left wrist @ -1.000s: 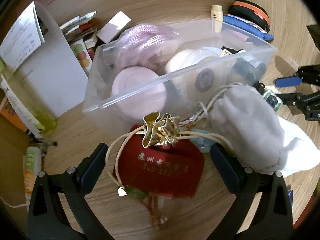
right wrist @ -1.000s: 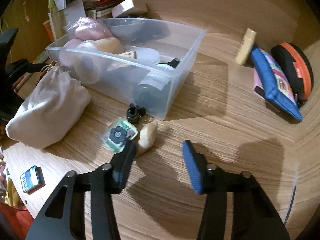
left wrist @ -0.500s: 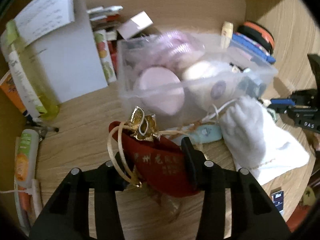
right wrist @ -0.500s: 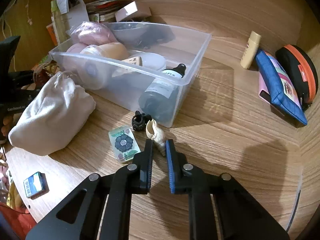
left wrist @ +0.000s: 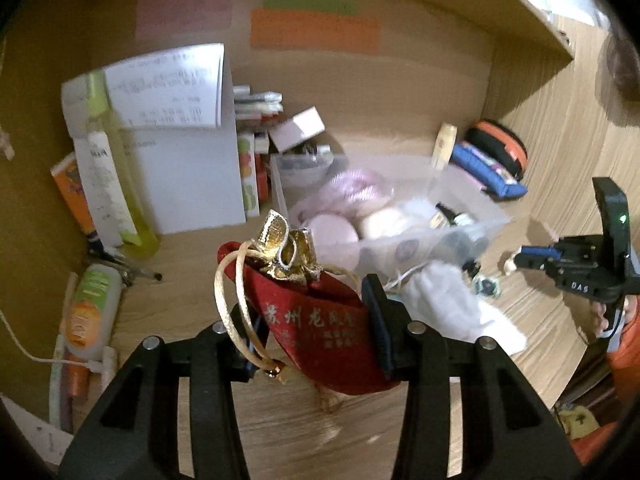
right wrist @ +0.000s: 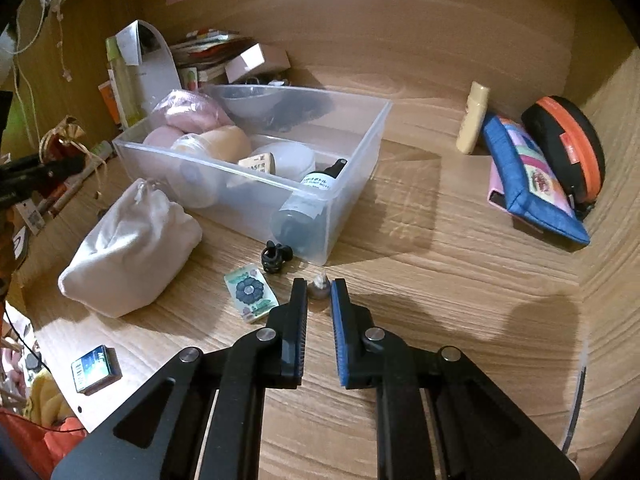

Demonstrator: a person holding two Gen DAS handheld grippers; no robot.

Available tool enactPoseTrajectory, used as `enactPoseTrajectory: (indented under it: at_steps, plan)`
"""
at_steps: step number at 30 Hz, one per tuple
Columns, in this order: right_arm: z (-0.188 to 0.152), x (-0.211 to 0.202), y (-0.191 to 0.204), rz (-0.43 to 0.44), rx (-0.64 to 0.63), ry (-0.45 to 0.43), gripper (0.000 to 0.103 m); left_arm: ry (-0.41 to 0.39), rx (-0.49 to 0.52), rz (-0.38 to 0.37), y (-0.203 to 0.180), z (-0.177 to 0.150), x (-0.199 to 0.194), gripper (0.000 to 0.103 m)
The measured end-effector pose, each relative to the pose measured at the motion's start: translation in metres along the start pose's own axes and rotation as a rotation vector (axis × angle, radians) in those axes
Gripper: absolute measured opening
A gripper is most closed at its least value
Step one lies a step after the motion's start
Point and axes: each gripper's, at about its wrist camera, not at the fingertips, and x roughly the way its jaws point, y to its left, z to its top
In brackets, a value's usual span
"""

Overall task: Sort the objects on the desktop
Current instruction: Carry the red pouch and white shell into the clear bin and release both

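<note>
My left gripper (left wrist: 308, 324) is shut on a red drawstring pouch (left wrist: 320, 324) with a gold top and cream cord, held above the desk. My right gripper (right wrist: 319, 292) is shut on a small cream seashell (right wrist: 320, 285), lifted just off the wood; it also shows in the left wrist view (left wrist: 520, 259). A clear plastic bin (right wrist: 352, 184) holds pink pouches, jars and a dark bottle. A white cloth bag (right wrist: 128, 256) lies in front of the bin's left end.
A patterned card (right wrist: 250, 294) and a black clip (right wrist: 275, 257) lie by the bin's corner. A blue pouch (right wrist: 528, 176), orange-black case (right wrist: 568, 148) and cream tube (right wrist: 472, 118) sit at right. Bottles, papers and boxes (left wrist: 160, 140) crowd the back left. A small blue box (right wrist: 95, 369) lies near left.
My left gripper closed on the red pouch and lifted it up and back from the desk. My right gripper closed on the seashell and raised it slightly.
</note>
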Motion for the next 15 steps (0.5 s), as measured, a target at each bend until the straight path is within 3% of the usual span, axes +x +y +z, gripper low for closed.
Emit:
enactPoseTrajectory:
  at_steps: [15]
  plan:
    - [0.017,-0.042,0.006,-0.018,-0.01,-0.127,0.011,-0.105,0.004,-0.028,-0.02,0.027,-0.018,0.044]
